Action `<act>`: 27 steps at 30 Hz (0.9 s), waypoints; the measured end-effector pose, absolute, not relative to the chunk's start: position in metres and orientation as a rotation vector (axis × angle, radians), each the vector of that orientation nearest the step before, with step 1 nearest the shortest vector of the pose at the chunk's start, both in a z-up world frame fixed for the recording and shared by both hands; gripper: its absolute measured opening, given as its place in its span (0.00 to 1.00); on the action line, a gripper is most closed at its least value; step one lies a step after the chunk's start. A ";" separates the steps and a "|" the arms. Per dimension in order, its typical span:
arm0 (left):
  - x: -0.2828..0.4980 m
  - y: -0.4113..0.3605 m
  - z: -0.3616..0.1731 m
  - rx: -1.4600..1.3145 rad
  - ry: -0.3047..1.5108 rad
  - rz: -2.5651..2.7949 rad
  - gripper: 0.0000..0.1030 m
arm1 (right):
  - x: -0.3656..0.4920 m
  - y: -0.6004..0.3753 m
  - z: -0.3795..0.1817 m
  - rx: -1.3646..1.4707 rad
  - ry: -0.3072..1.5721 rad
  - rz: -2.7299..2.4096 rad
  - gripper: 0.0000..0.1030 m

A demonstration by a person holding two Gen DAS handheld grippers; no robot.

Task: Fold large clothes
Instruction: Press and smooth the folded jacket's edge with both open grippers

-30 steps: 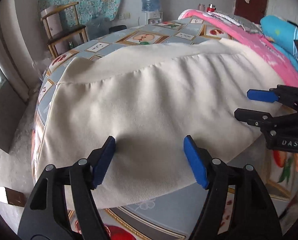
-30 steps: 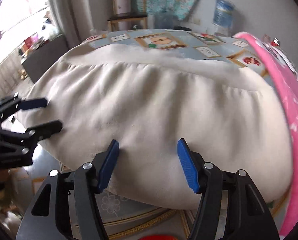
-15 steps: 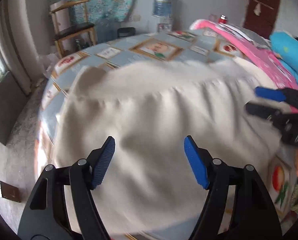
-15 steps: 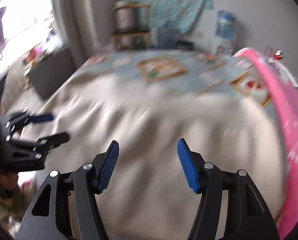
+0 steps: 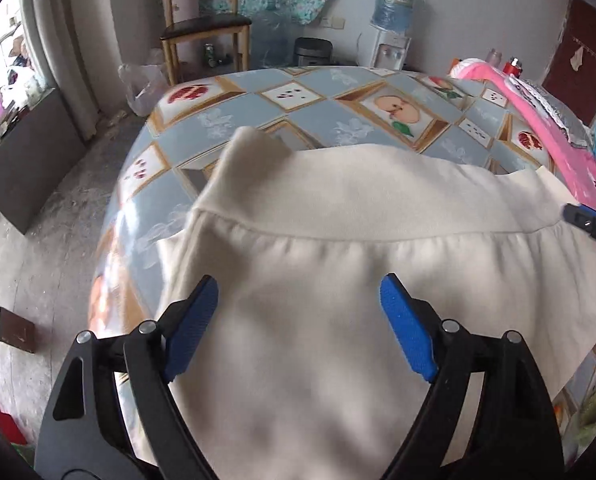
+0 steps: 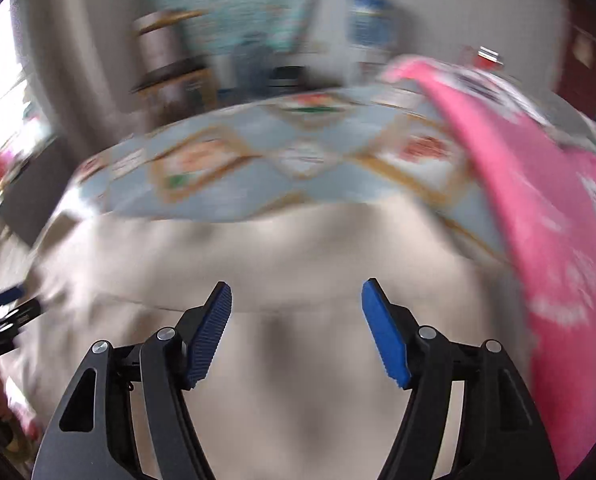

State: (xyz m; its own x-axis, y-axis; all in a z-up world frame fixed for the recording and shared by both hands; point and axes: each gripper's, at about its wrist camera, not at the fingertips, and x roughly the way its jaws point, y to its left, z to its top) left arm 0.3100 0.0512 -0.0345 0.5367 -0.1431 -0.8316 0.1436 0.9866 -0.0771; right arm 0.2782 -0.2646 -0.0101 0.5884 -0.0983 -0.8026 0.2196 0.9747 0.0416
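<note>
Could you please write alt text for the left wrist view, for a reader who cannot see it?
A cream garment lies spread on a table with a fruit-patterned tablecloth. The open left gripper, whose jaws have just been opening, holds nothing above it. The right gripper's tip shows at the right edge; a wooden chair stands behind.

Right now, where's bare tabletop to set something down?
Free: the far part of the tablecloth, beyond the cream garment, plus a strip along its left edge. Crowded: the garment fills the near side; pink fabric lines the right edge.
</note>
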 end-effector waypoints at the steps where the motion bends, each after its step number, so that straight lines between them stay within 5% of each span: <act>1: 0.311 0.055 -0.040 0.003 1.008 -0.159 0.78 | 0.277 -0.281 -0.018 0.171 0.948 -0.224 0.64; 4: 0.314 0.064 -0.052 -0.057 1.029 -0.168 0.80 | 0.269 -0.307 -0.046 0.232 1.016 -0.233 0.64; 9: 0.281 0.059 -0.021 0.001 0.932 -0.191 0.79 | 0.215 -0.272 -0.007 0.136 0.919 -0.151 0.64; 16: 0.226 0.040 -0.042 0.099 0.961 -0.231 0.79 | 0.146 -0.222 -0.046 0.027 0.922 -0.099 0.79; 23: 0.204 0.041 -0.015 0.039 0.879 -0.228 0.80 | 0.124 -0.214 -0.007 0.087 0.861 -0.109 0.79; 27: 0.175 0.038 0.004 0.022 0.848 -0.285 0.82 | 0.110 -0.195 0.002 0.151 0.827 -0.062 0.88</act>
State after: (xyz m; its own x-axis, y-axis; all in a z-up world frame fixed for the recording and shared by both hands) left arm 0.1753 0.0380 0.0042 0.6258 -0.2396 -0.7422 0.2571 0.9618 -0.0937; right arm 0.1101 -0.1949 0.0016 0.6758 0.0038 -0.7371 0.1140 0.9874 0.1097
